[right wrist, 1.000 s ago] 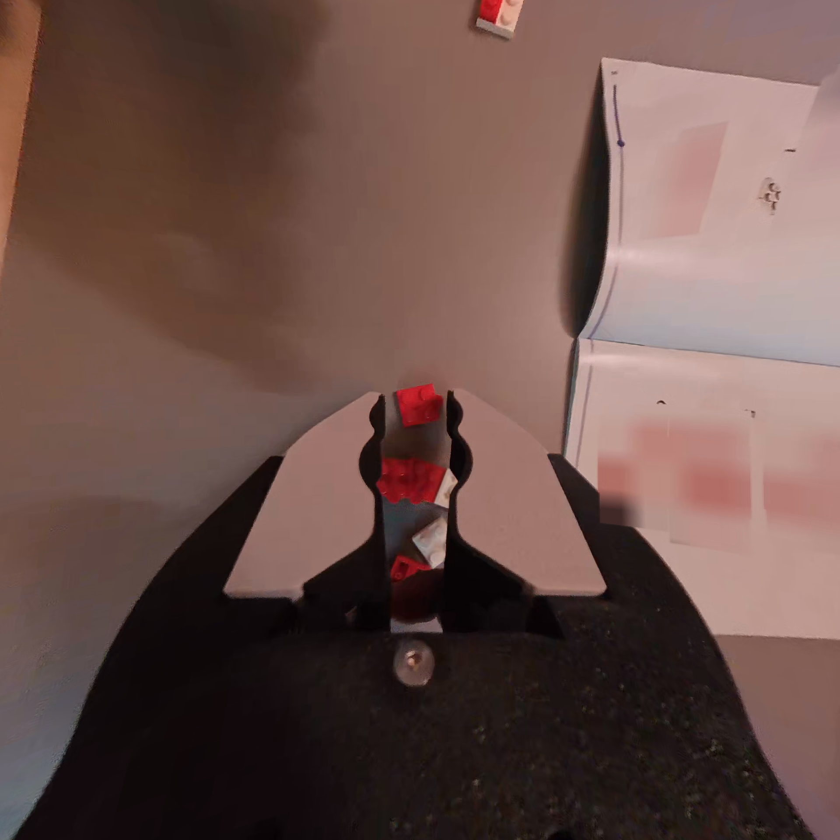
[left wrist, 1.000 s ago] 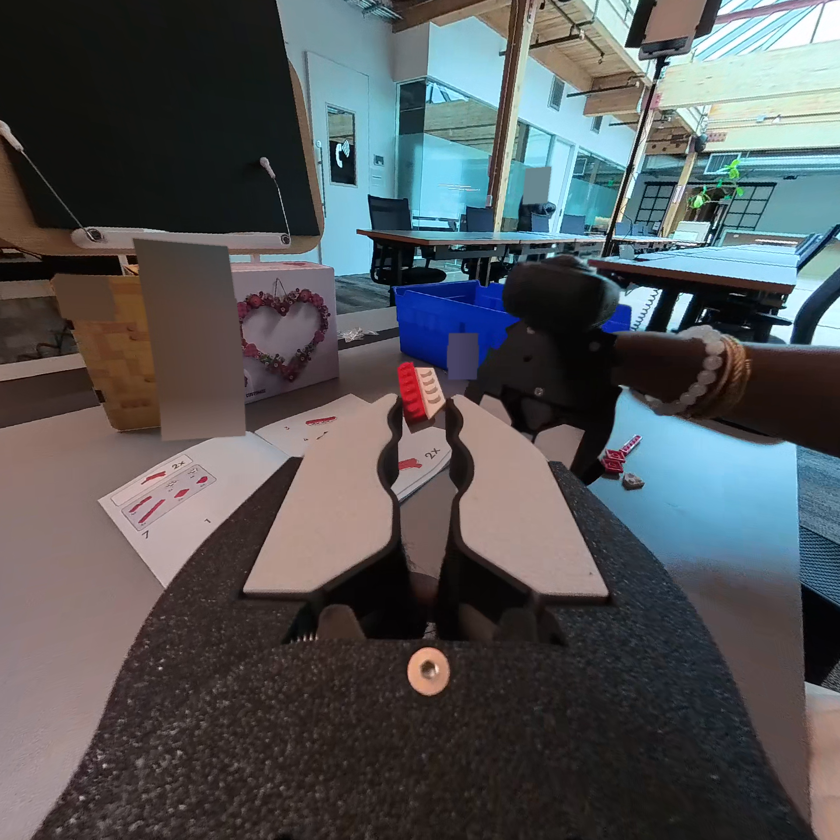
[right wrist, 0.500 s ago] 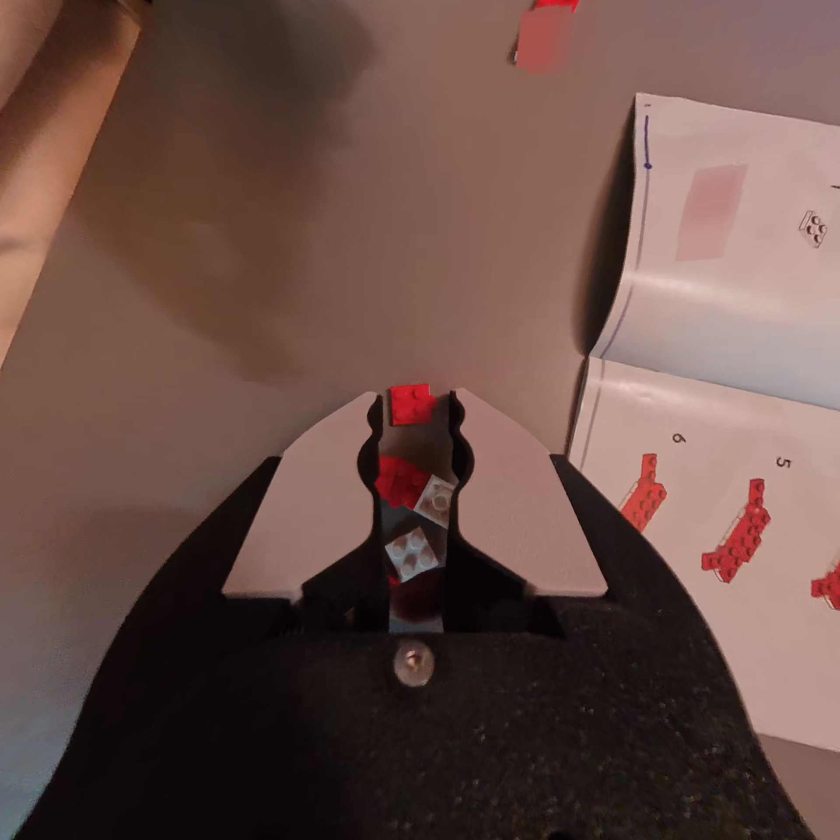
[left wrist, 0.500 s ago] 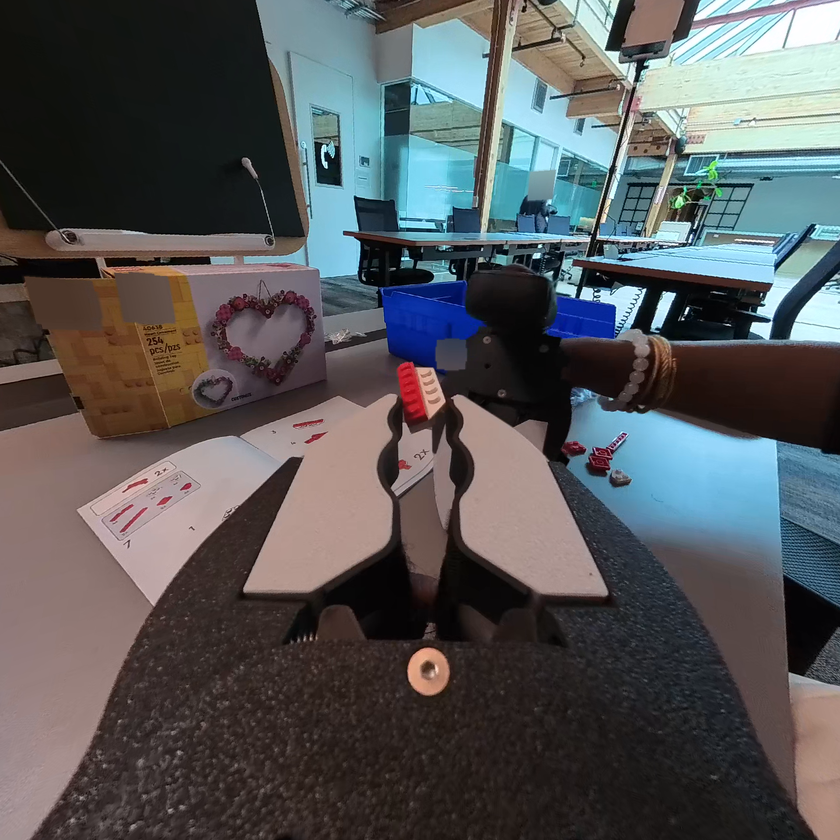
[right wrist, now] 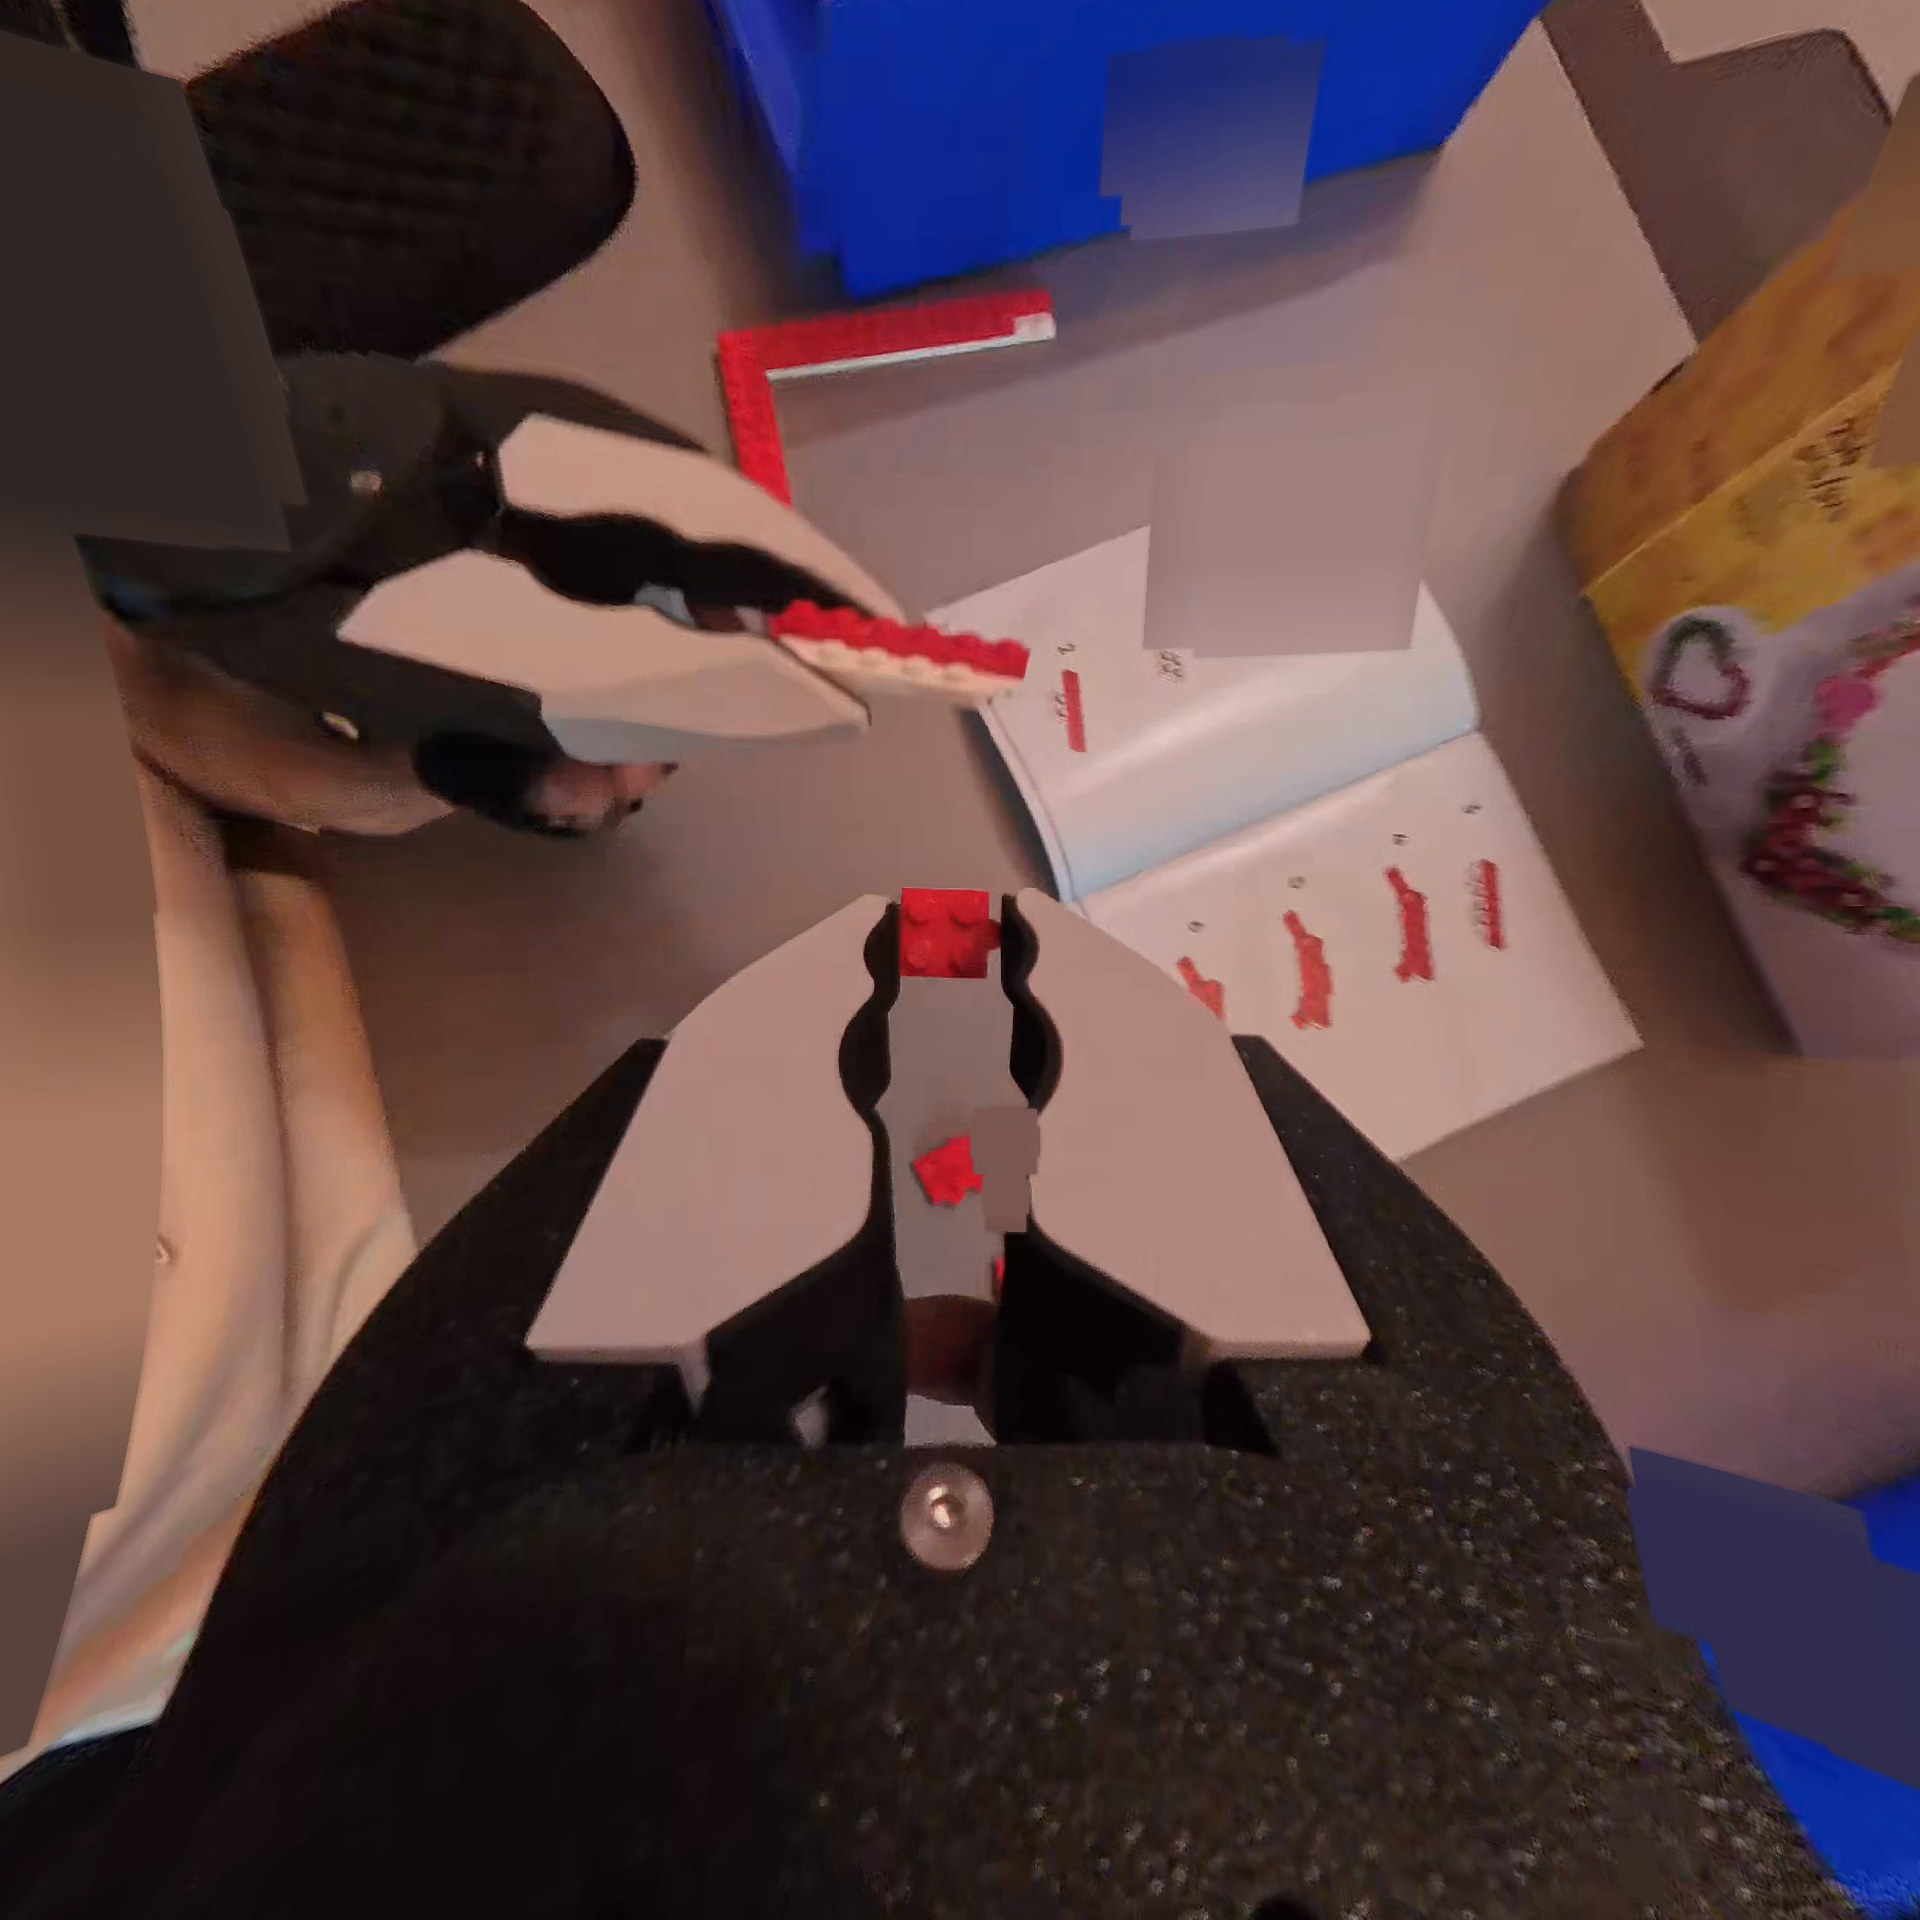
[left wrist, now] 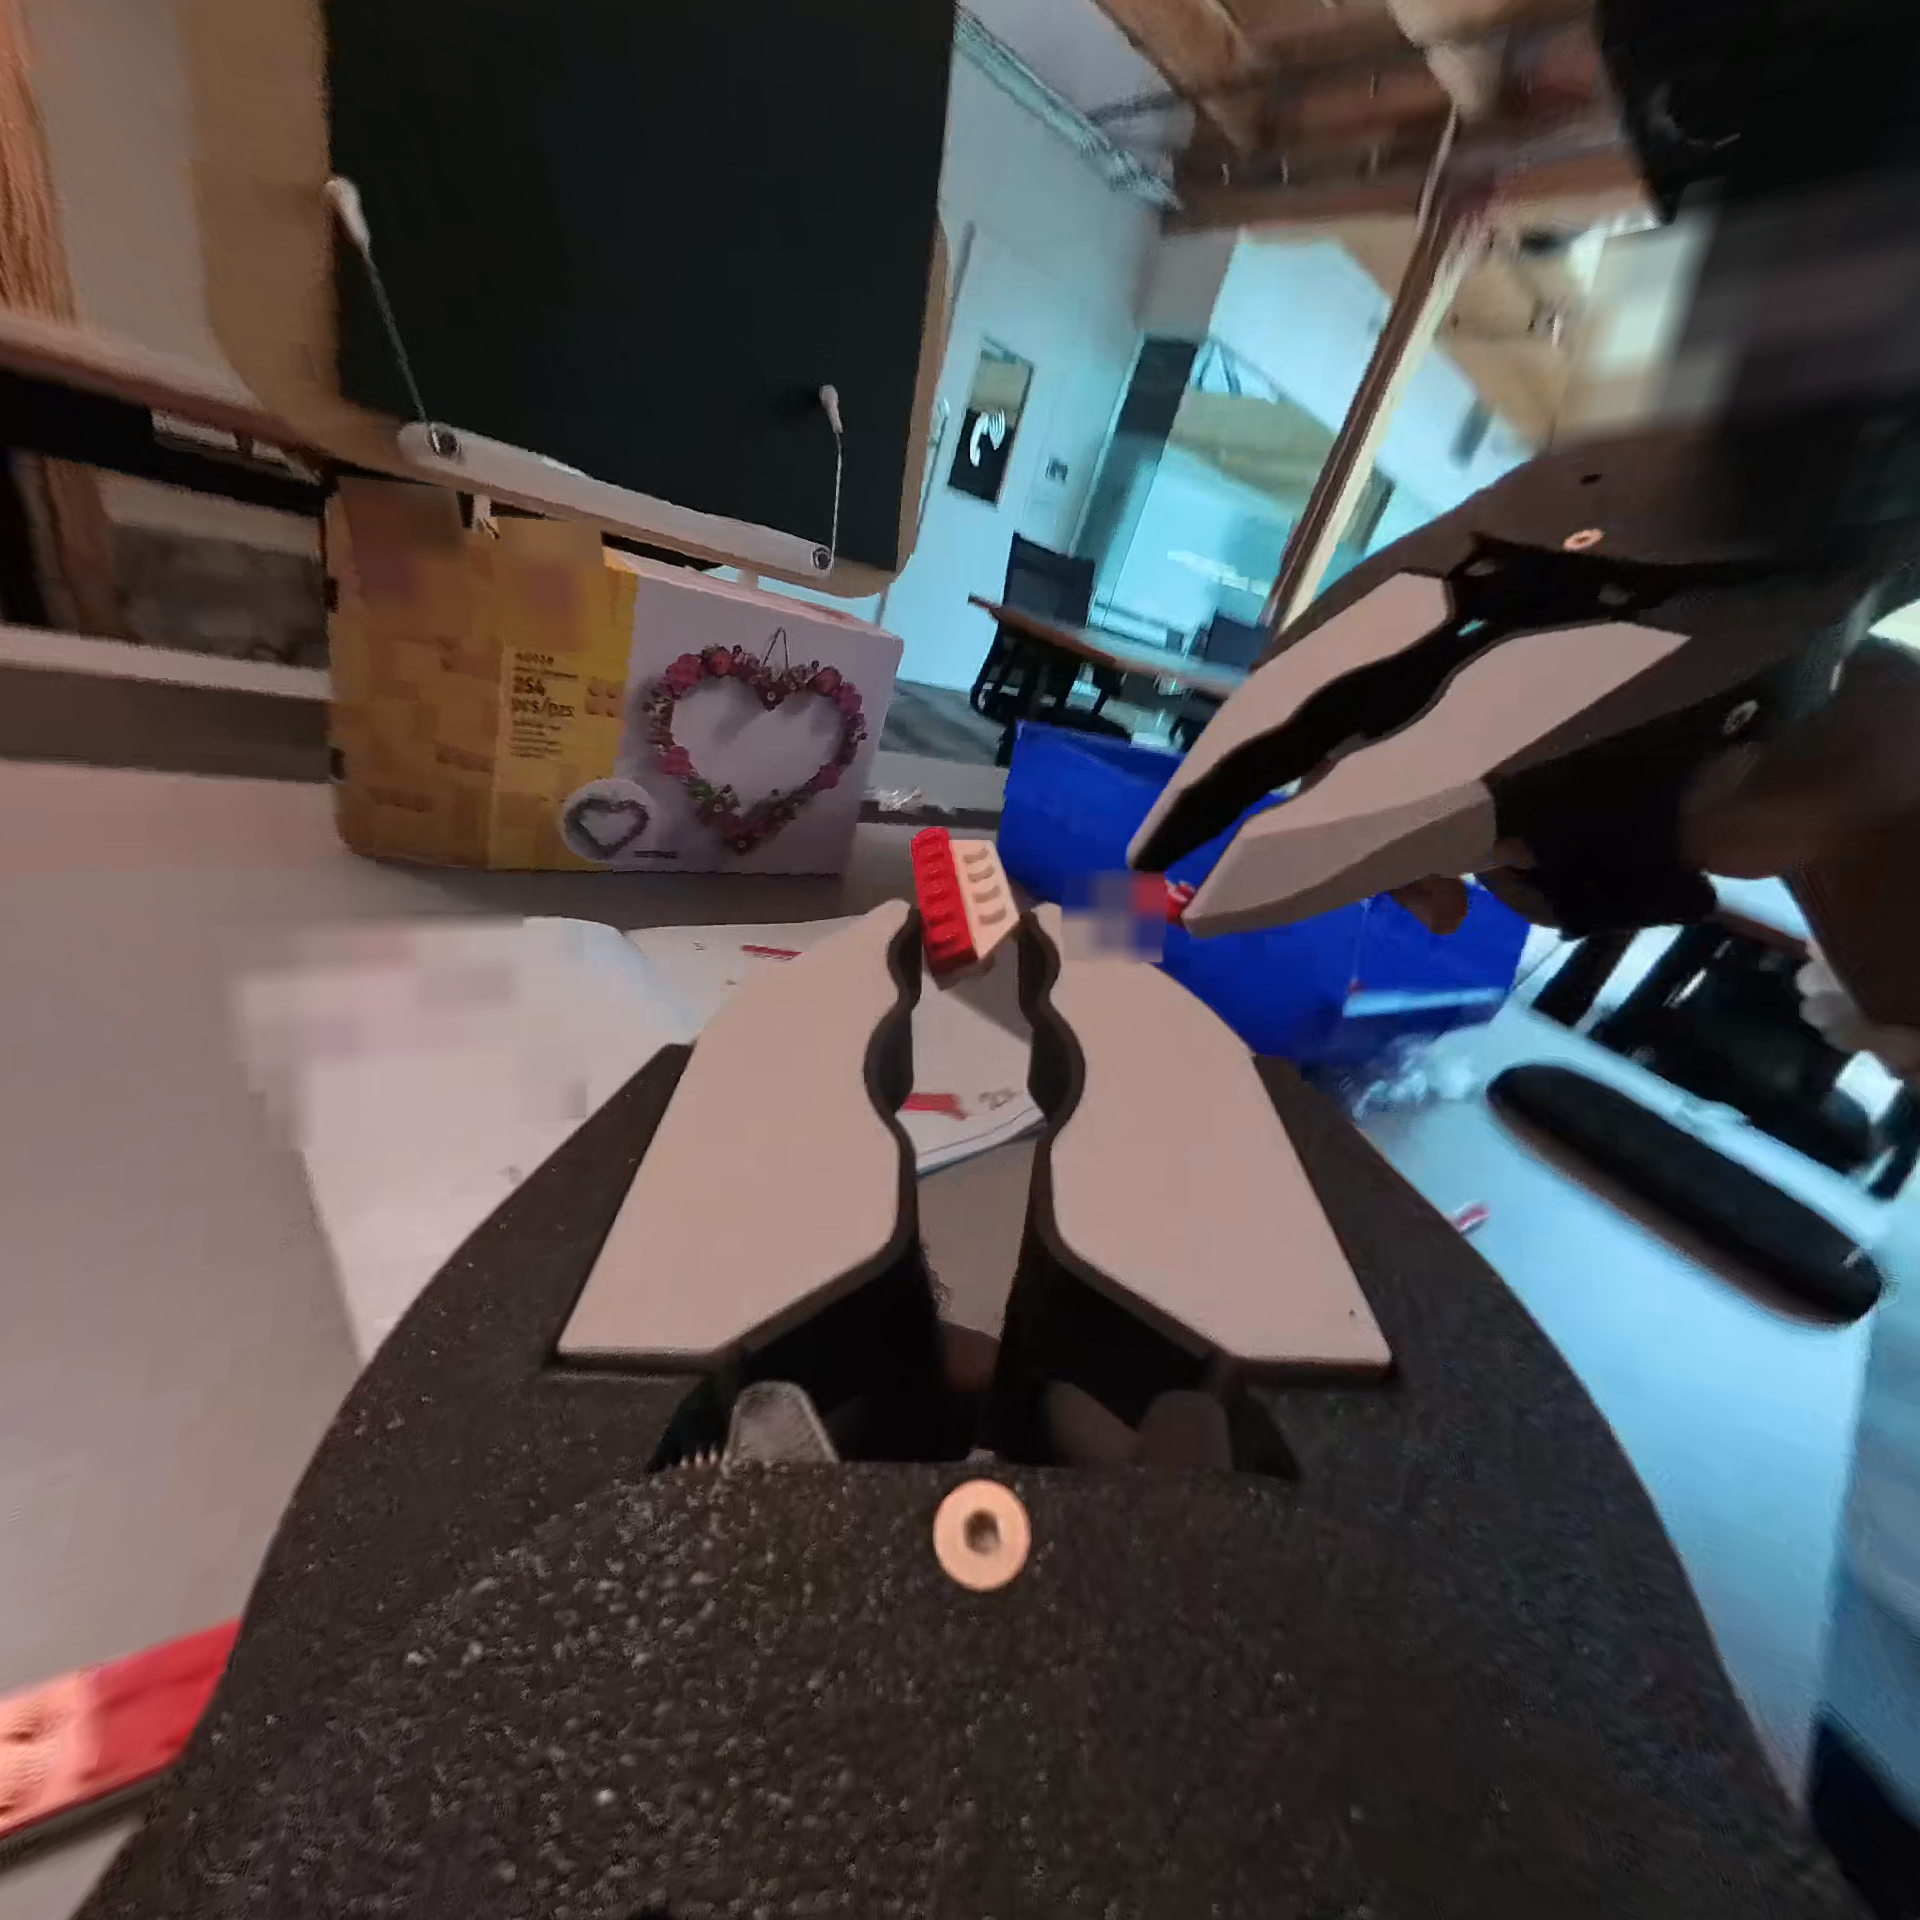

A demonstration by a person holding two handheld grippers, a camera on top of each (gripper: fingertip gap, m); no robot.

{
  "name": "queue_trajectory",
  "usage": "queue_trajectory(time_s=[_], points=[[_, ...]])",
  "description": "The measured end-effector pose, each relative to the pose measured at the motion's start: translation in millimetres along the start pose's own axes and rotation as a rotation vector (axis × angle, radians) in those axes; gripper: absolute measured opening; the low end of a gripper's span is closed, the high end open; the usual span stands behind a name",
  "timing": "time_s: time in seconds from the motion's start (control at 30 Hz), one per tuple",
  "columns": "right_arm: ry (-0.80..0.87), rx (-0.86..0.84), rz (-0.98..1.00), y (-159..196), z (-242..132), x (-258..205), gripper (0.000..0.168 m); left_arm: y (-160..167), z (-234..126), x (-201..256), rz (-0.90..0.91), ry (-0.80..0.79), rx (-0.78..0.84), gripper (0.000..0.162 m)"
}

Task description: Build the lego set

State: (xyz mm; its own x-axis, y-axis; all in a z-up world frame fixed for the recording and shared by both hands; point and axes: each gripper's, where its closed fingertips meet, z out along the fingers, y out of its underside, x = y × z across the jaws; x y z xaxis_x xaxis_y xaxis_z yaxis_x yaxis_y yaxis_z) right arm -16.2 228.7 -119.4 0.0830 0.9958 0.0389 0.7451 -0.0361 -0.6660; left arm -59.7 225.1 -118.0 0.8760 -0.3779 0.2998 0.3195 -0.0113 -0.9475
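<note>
The left gripper (left wrist: 968, 925) pinches one end of a red-and-white plate strip (right wrist: 906, 652) between its fingertips. In the right wrist view the strip's long axis runs on from the tips in line with the fingers, pointing toward the instruction booklet (right wrist: 1288, 821), studded red face up, clear of the table. The right gripper (right wrist: 943, 933) is clamped on a small red plate (right wrist: 943, 933), held flat across the tips, studs toward the camera. In the left wrist view the right gripper's tips sit just beside the strip, not touching.

The grey tabletop (right wrist: 644, 935) carries the open booklet, an L-shaped red frame piece (right wrist: 790, 353) and a loose red brick (right wrist: 948, 1169). A yellow-and-white set box (left wrist: 613, 727) stands behind the booklet. A blue bin (right wrist: 1039, 135) sits near the frame piece; its contents cannot be made out. Office desks and chairs (left wrist: 1049, 644) fill the room beyond.
</note>
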Motion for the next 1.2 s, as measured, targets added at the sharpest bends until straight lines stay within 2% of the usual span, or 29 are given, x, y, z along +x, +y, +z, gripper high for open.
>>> queue_trajectory(time_s=[0.07, 0.13, 0.33, 0.5, 0.9, 1.2], points=[[0.044, -0.081, -0.021, -11.1, -8.1, 5.6, 0.018, 3.5, 3.4, -0.2, -0.068, -0.037, 0.022, 0.017], [0.072, -0.156, -0.04, -20.6, -11.7, 12.7, 0.018, 7.3, 5.4, -1.2, -0.041, -0.099, 0.049, 0.017], [-0.091, -0.353, -0.005, -29.2, 1.3, 3.7, 0.018, 2.1, 6.1, 9.5, 0.133, -0.199, 0.118, 0.017], [-0.086, -0.41, -0.102, -36.6, -0.7, -2.1, 0.018, -2.2, -0.9, 9.7, 0.145, -0.225, 0.143, 0.017], [-0.003, -0.483, -0.125, -36.1, 13.4, -11.4, 0.018, -4.0, -6.8, 10.7, 0.139, -0.22, 0.17, 0.017], [-0.001, -0.512, -0.133, -37.0, 14.1, -13.4, 0.018, -8.2, -9.3, 11.7, 0.148, -0.218, 0.196, 0.017]])
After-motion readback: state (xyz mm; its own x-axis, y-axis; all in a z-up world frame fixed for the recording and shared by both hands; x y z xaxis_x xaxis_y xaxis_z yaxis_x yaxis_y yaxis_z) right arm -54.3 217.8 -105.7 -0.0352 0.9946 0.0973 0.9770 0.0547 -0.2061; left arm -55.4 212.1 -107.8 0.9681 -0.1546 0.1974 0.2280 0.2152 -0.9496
